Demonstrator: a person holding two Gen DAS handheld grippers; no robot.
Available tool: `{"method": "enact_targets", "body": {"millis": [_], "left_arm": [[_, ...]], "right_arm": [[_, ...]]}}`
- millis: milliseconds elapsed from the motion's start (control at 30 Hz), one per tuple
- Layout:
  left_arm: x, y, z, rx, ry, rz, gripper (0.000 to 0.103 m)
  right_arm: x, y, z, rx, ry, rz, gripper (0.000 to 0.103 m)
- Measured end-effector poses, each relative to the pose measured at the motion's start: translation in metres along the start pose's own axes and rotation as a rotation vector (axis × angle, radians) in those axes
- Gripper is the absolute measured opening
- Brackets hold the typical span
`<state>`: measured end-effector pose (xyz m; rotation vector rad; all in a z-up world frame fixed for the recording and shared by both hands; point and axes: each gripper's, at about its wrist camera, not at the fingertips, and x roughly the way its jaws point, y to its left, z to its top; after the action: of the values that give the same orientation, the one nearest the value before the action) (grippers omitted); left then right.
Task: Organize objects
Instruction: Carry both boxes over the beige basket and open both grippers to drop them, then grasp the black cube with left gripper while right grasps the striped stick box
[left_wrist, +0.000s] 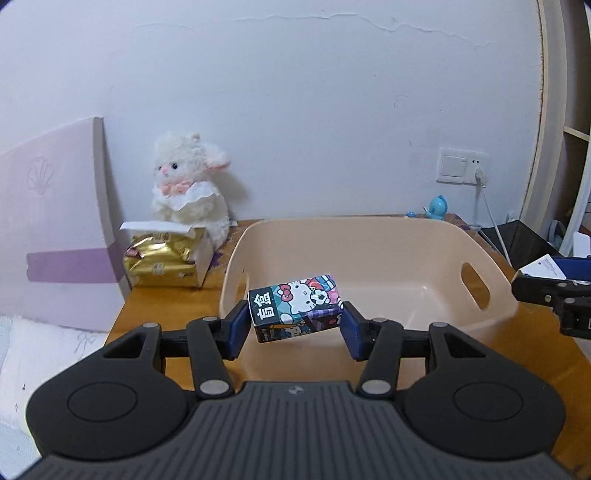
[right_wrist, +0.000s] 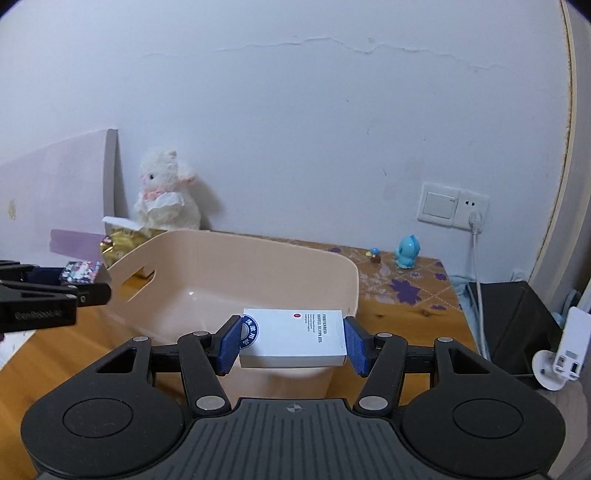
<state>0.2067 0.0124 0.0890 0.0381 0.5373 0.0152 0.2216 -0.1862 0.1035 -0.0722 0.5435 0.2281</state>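
We hold our left gripper (left_wrist: 295, 325) over the near rim of the beige basket (left_wrist: 369, 236), its blue pads (left_wrist: 238, 328) closed onto the ends of a small cartoon-printed box (left_wrist: 295, 308). The box hangs tilted, its right end higher than its left, above the basket's near edge and clear of the basket floor.

Our right gripper (right_wrist: 291, 339) clamps a white box (right_wrist: 295, 338) with a blue round seal and small printed text between its pads (right_wrist: 229, 343), the box lying flat and level. It sits over the near right corner of the same basket (right_wrist: 236, 258), off the bottom.

Each gripper shows in the other's view: the right one with its white box at the far right edge of the left view (left_wrist: 554, 291), the left one with the cartoon box at the far left edge of the right view (right_wrist: 55, 295).

The basket stands on the wooden table (right_wrist: 402, 314). Behind it, a white plush lamb (left_wrist: 192, 184) leans against the wall, just beside a gold tissue pack (left_wrist: 166, 258). A small blue figurine (right_wrist: 408, 253) stands near the wall to the right, under the wall socket (right_wrist: 454, 205).
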Motion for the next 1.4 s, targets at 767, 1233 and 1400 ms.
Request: {"method": "enact_targets", "body": {"millis": [767, 1233, 1400], "left_arm": [[0.101, -0.026, -0.003, 0.122, 0.204, 0.016, 0.081], [0.017, 0.000, -0.017, 0.139, 0.100, -0.040, 0.091], [0.000, 0.013, -0.038, 0.152, 0.118, -0.041, 0.091]], "right_arm": [[0.089, 0.008, 0.007, -0.060, 0.199, -0.024, 0.078], [0.013, -0.006, -0.007, -0.071, 0.118, 0.009, 0.103], [0.009, -0.010, -0.034, -0.085, 0.177, 0.002, 0.103]]}}
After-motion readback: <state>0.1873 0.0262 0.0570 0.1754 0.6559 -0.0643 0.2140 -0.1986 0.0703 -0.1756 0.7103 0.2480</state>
